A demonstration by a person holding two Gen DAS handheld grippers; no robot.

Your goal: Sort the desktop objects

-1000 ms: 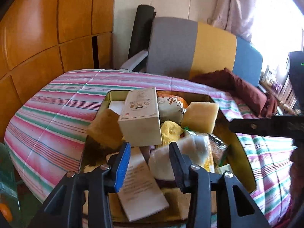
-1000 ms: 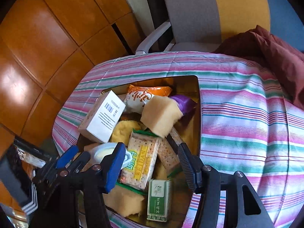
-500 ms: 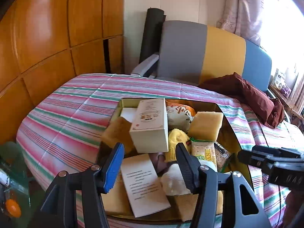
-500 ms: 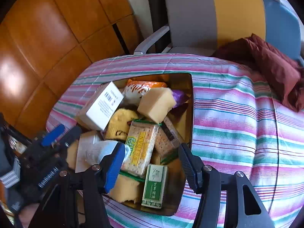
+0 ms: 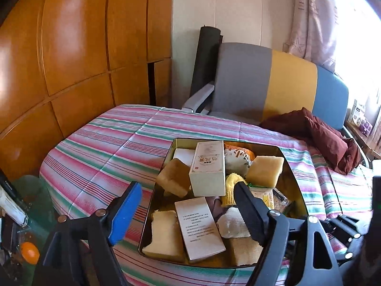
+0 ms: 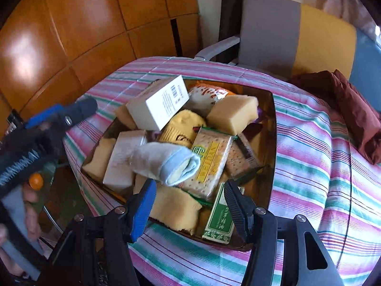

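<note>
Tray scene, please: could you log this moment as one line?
left gripper: opening, empty | right gripper: open, empty | tray: full

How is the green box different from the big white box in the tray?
The green box is small and flat, lying low at the tray's near edge. The white box is bigger and blockier, propped tilted on top of the pile at the far side. The green one has leafy patterns; the white one shows a barcode. Both are closed cardboard boxes.
</note>
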